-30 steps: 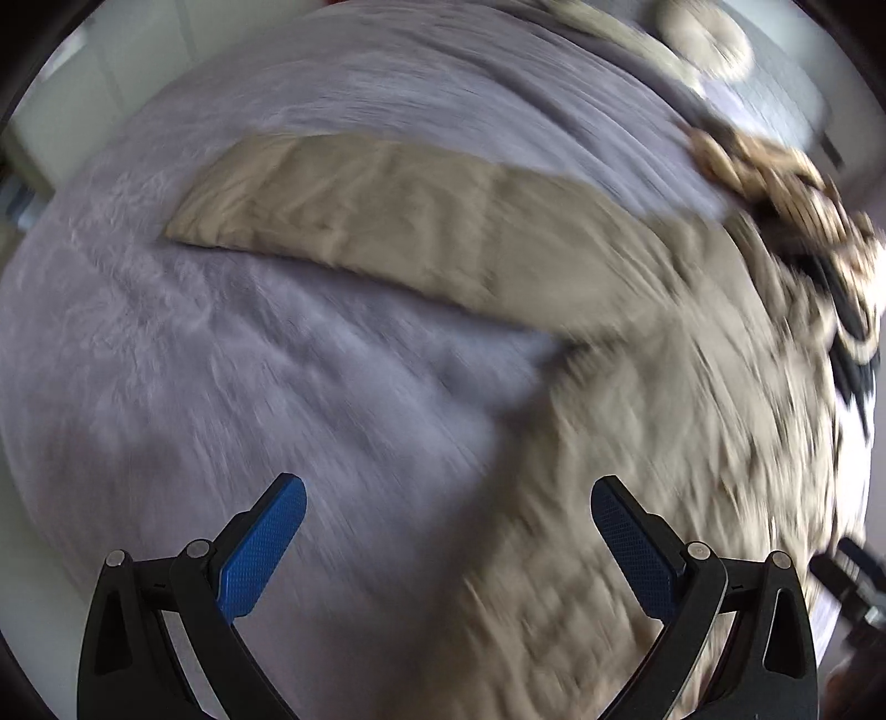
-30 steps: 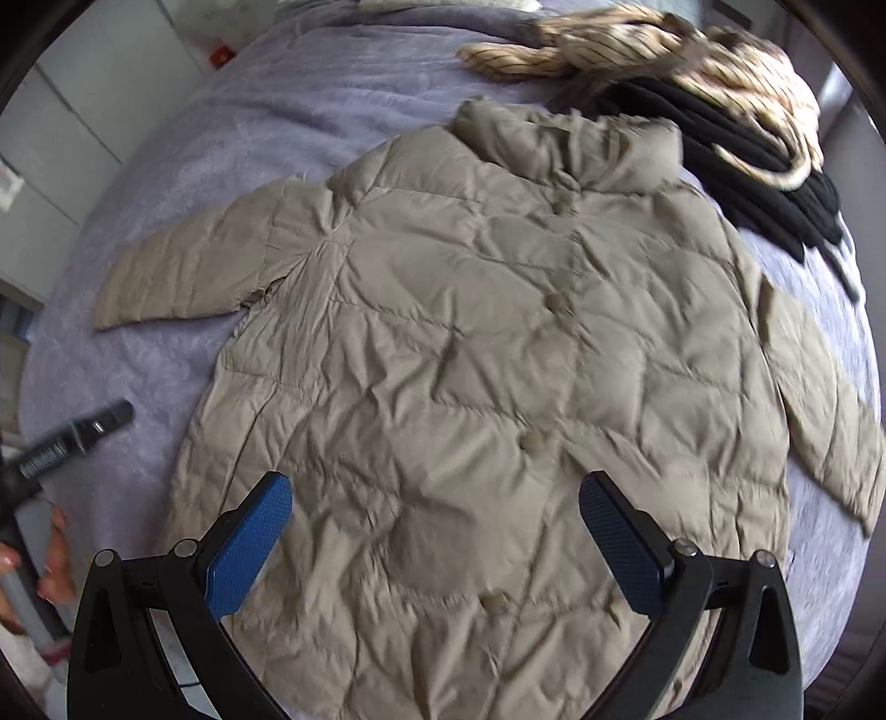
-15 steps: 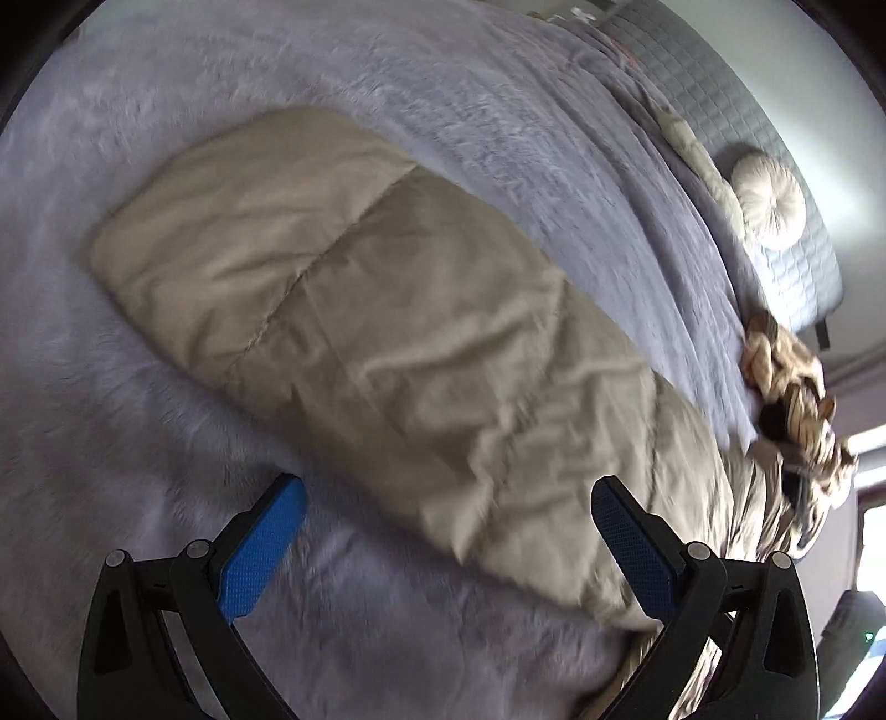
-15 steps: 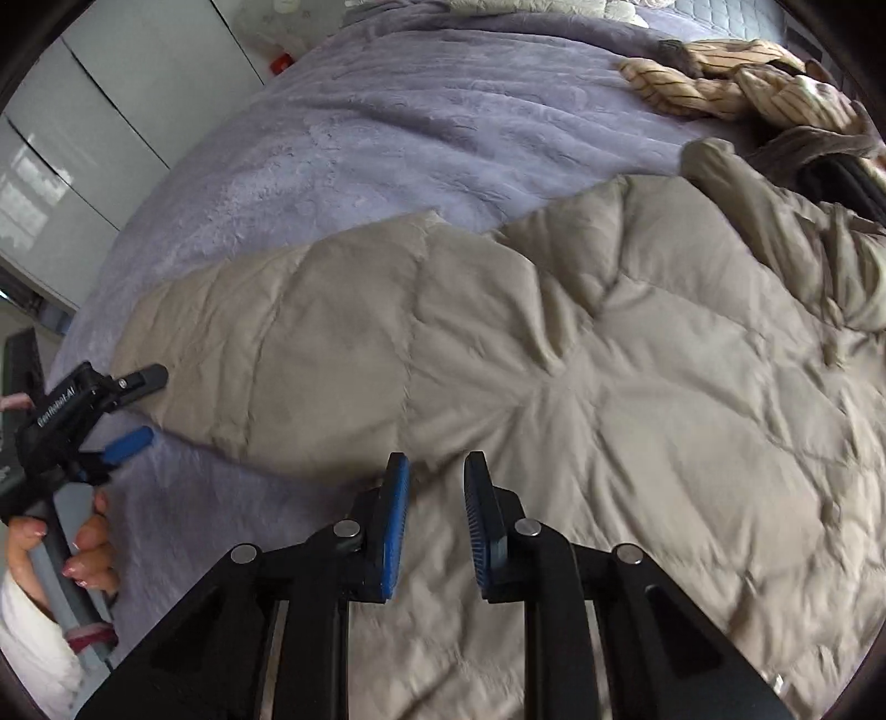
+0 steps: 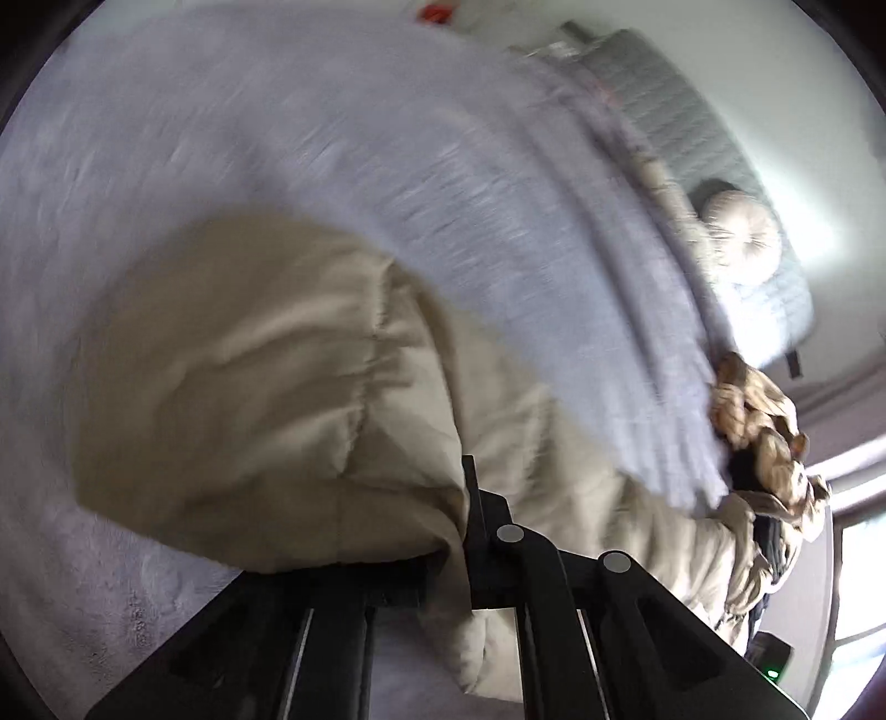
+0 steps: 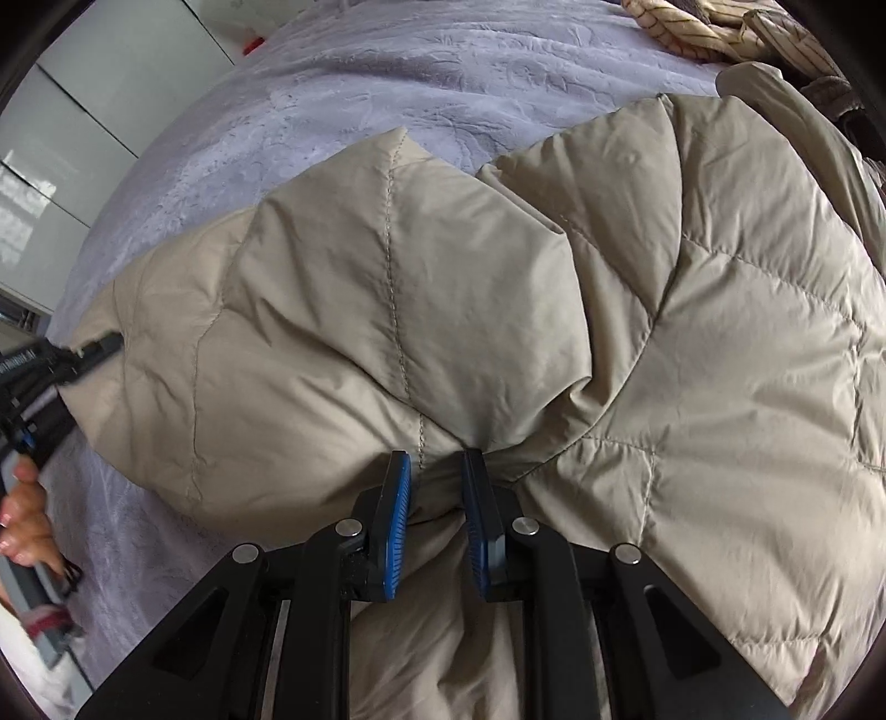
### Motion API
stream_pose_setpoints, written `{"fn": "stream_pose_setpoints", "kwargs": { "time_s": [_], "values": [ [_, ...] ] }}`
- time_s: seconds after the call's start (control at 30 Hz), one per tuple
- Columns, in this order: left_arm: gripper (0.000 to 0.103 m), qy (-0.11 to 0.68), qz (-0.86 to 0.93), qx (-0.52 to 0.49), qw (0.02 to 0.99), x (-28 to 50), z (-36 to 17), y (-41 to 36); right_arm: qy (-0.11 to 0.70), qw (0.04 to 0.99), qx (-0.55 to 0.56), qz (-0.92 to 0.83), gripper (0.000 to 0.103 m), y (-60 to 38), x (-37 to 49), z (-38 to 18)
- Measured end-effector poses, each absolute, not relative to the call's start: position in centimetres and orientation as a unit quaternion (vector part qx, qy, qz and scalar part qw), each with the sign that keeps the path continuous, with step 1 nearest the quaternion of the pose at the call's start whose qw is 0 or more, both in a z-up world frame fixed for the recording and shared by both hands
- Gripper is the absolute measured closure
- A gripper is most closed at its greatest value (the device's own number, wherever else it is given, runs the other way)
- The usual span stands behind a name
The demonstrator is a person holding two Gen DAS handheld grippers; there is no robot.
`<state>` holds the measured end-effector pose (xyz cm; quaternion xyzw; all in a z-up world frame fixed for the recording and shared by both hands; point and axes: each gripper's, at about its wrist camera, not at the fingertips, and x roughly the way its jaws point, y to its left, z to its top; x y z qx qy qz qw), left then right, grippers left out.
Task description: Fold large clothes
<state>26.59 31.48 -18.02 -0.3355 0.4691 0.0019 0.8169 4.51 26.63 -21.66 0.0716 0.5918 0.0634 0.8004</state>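
A beige quilted puffer jacket (image 6: pixel 692 343) lies spread on a lilac fleece bed cover (image 6: pixel 443 72). My right gripper (image 6: pixel 436 471) is shut on a pinched fold of the jacket where the sleeve (image 6: pixel 332 310) joins the body. My left gripper (image 5: pixel 459 471) is shut on the cuff end of that sleeve (image 5: pixel 266 387); the cloth bulges over and hides its left finger. In the right wrist view the left gripper (image 6: pixel 83 351) bites the cuff at the far left, with a person's hand (image 6: pixel 25 515) below it.
A cream striped garment (image 6: pixel 720 27) and dark clothes (image 5: pixel 758 531) are heaped past the jacket's collar. A round white cushion (image 5: pixel 742 238) and grey quilted headboard (image 5: pixel 664 94) stand at the bed's head. Pale wardrobe doors (image 6: pixel 83 122) line the bed's far side.
Both grippers went from wide open to shut. The left came down onto the sleeve's cuff and closed on it. The right dropped to the sleeve's base and clamped a fold.
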Motion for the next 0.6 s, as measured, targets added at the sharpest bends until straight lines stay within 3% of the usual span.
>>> {"fn": "stream_pose_setpoints", "kwargs": {
  "time_s": [0.17, 0.37, 0.47, 0.6],
  "values": [
    [0.095, 0.406, -0.100, -0.298, 0.858, 27.7, -10.5, 25.7, 0.580, 0.801, 0.113, 0.090, 0.082, 28.8, 2.4, -21.1],
    [0.095, 0.361, -0.254, -0.223, 0.869, 28.2, -2.9, 11.3, 0.545, 0.816, 0.175, 0.082, 0.082, 26.9, -5.8, -16.7],
    [0.095, 0.364, -0.311, -0.178, 0.860, 27.8, -2.1, 3.2, 0.525, 0.826, 0.197, 0.049, 0.082, 22.4, -10.5, -14.1],
    [0.095, 0.403, -0.353, -0.075, 0.841, 26.3, -4.7, -9.5, 0.505, 0.837, 0.213, -0.017, 0.082, 17.5, -18.1, -12.0]
  ]
}}
